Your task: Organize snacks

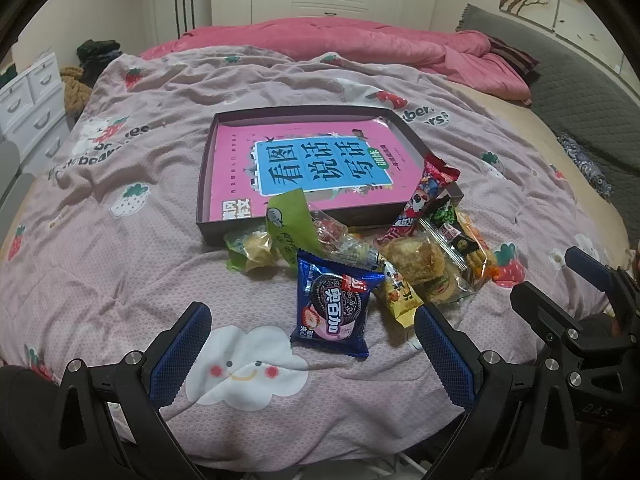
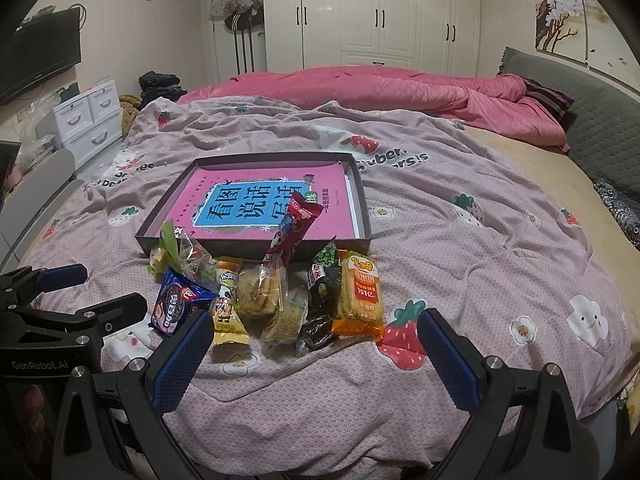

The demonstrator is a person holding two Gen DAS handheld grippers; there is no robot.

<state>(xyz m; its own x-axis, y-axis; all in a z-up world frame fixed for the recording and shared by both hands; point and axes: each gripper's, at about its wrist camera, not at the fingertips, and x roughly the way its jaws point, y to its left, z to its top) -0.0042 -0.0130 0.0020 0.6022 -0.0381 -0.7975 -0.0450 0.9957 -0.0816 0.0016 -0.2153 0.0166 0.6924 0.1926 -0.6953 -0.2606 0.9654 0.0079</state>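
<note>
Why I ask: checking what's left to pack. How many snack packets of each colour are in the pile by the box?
Blue packet: 1
Green packet: 1
Yellow packet: 1
Red packet: 1
Orange packet: 1
Black packet: 1
Clear packets: 3
Total: 9, though the pile overlaps, so more may be hidden.
</note>
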